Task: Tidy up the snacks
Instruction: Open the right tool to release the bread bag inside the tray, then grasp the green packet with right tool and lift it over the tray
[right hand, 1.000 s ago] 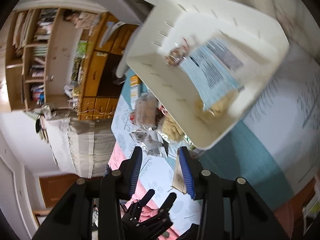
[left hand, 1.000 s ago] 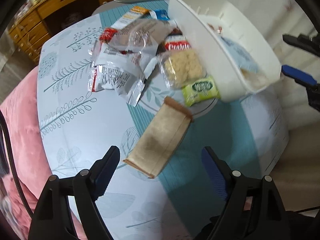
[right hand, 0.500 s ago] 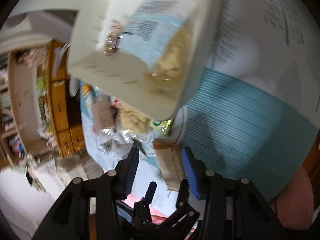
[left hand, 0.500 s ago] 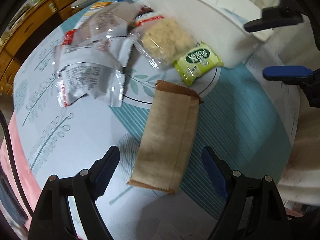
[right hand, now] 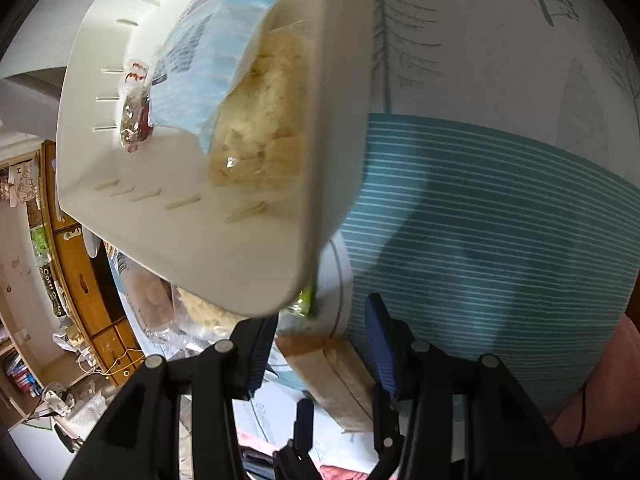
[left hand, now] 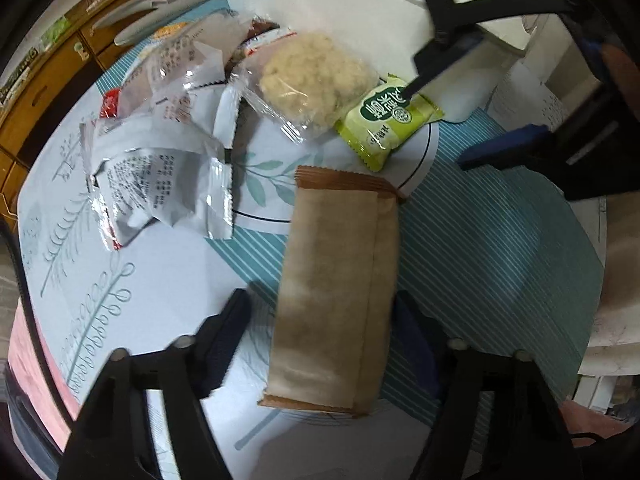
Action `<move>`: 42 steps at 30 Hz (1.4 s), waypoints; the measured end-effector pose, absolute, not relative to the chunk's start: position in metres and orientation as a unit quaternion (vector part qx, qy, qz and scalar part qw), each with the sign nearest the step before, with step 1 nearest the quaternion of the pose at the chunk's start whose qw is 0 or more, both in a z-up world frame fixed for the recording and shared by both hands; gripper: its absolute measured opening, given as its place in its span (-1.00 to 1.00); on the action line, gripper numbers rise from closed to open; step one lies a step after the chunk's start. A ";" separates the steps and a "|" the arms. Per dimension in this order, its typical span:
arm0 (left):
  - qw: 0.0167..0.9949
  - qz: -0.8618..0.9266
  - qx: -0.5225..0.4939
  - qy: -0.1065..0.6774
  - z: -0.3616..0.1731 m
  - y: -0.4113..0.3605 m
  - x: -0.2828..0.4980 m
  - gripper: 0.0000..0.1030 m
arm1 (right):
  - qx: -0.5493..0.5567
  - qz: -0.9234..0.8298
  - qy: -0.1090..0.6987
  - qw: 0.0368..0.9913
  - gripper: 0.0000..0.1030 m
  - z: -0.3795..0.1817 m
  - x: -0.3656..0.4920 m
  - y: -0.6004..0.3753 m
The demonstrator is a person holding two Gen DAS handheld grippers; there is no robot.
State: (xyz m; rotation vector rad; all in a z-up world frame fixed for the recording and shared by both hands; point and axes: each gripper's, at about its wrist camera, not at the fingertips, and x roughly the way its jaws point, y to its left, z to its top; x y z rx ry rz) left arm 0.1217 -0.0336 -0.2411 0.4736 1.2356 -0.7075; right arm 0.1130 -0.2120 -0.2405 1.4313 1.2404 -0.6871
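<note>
Now left hand-held gripper (left hand: 320,320) closing around brown packet (left hand: 336,292) on worktop (left hand: 500,264); right hand-held gripper (right hand: 320,332) half-open, empty, near white bin (right hand: 192,236).

Matt brown paper packet (left hand: 336,288), crinkled glossy foil wrappers (left hand: 160,184), smooth white plastic basket (right hand: 192,240), printed cloth on bench (left hand: 500,264)

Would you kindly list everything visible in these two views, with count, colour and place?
Brown packet: one, tan, lying on the table between the left fingers.
Green packet: one, lime, beside the bin.
Clear-wrapped cake: one, beige, left of the green packet.
Silver wrappers: several, crumpled, far left.
Bin: one, white, holding a blue-labelled bag.
Table: teal stripes, leaf print.
Left gripper: black, closing around the brown packet.
Right gripper: black, at the bin's corner.
</note>
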 end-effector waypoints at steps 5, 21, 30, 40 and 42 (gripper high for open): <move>0.736 -0.326 0.206 0.557 -0.240 -0.024 0.126 0.04 | 0.594 -0.278 0.525 0.542 -0.13 -0.242 0.129 -0.209; 0.747 -0.273 0.149 0.588 -0.240 0.044 0.157 0.03 | 0.539 -0.310 0.552 0.556 -0.13 -0.248 0.157 -0.200; 0.752 -0.258 0.141 0.590 -0.240 0.056 0.159 0.03 | 0.446 -0.320 0.600 0.583 -0.15 -0.243 0.185 -0.180; 0.759 -0.239 0.109 0.596 -0.221 0.068 0.153 0.03 | 0.418 -0.246 0.634 0.603 -0.21 -0.245 0.168 -0.169; 0.763 -0.233 0.100 0.595 -0.215 0.074 0.154 0.02 | 0.410 -0.233 0.645 0.602 -0.21 -0.245 0.159 -0.163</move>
